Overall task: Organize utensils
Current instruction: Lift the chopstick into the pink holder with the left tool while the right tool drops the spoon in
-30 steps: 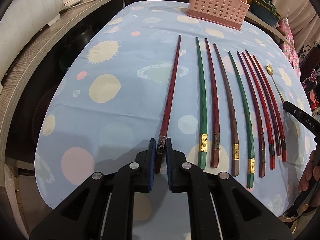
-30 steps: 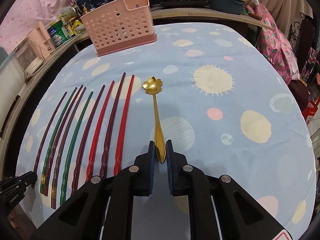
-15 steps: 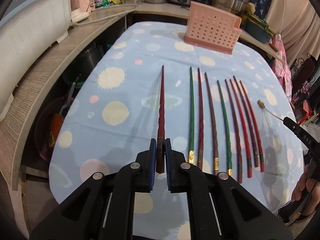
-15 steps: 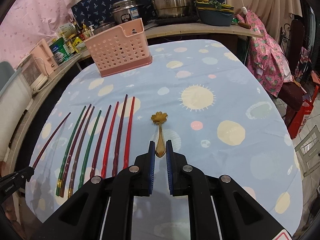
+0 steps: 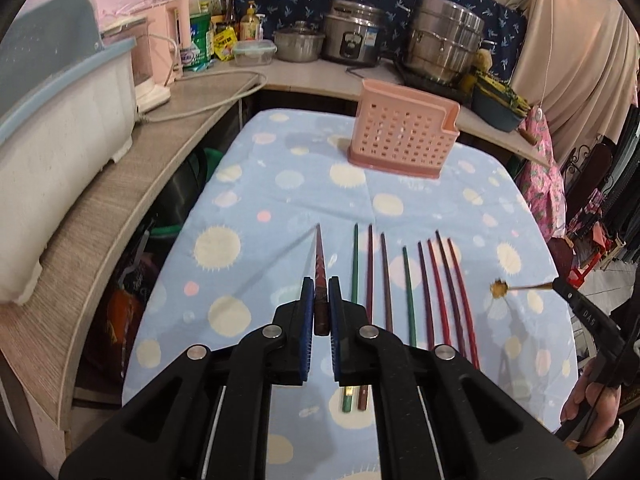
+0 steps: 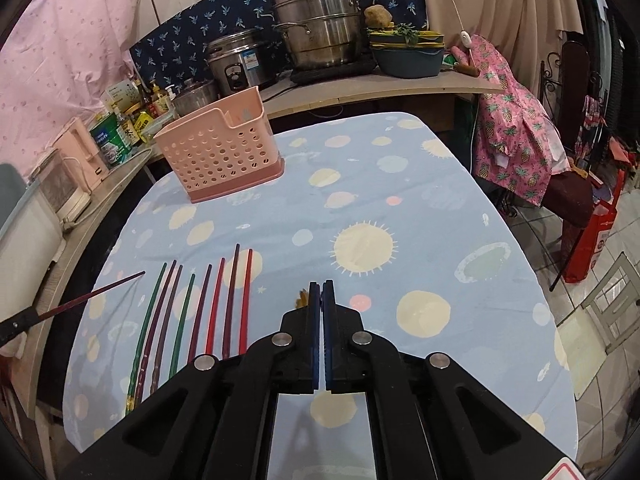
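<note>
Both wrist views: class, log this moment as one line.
left gripper: shut on dark red chopstick | right gripper: shut on gold flower-bowled spoon | both lifted clear of tablecloth

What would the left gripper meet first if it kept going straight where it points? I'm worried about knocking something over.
Probably only the bare tablecloth, short of the pink basket. The left gripper holds a dark red chopstick whose tip would touch first; depth is unclear.

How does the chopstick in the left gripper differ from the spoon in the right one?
The dark red chopstick is long, straight and patterned; the gold spoon is thin with a flower-shaped bowl. The chopstick shows full length from the left gripper; in the right gripper, the spoon shows only a gold tip. Both are lifted clear of the tablecloth.
</note>
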`<action>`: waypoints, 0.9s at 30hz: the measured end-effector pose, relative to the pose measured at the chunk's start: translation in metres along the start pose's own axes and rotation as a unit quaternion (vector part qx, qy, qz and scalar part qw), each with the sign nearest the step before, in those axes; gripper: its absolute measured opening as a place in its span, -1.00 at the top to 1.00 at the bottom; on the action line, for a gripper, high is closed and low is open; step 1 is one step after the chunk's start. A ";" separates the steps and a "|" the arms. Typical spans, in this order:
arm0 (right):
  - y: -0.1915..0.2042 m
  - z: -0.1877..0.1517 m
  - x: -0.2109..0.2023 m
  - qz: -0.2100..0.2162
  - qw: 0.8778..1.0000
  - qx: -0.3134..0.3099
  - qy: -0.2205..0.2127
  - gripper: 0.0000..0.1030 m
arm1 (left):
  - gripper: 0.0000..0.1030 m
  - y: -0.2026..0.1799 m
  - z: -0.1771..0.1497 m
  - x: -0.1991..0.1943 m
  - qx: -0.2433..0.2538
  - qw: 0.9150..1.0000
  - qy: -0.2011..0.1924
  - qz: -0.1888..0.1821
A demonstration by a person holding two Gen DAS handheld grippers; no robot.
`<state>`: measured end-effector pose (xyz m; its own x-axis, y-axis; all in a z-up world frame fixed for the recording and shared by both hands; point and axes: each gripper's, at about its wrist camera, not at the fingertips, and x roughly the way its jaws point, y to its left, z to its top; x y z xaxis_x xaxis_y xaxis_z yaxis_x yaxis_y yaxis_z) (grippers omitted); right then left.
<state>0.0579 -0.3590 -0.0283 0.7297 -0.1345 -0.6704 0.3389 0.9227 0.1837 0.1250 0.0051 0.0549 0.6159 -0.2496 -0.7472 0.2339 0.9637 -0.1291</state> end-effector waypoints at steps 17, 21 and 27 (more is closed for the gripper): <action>0.037 0.127 -0.009 0.063 0.994 -0.011 -0.088 0.97 | 0.87 -0.026 0.171 -0.021 -0.002 0.991 -0.131 0.002; 0.056 0.166 0.001 0.067 0.992 -0.016 -0.109 0.97 | 0.87 -0.038 0.216 -0.029 -0.013 0.984 -0.176 -0.006; 0.078 0.214 0.033 0.072 0.991 -0.016 -0.114 0.97 | 0.87 -0.054 0.271 -0.019 -0.033 0.974 -0.223 -0.016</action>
<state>0.2352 -0.3684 0.1179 0.8859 -0.0756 -0.4577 0.2050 0.9489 0.2399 0.3046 -0.0685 0.2526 0.8785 -0.2822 -0.3855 0.2190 0.9550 -0.2002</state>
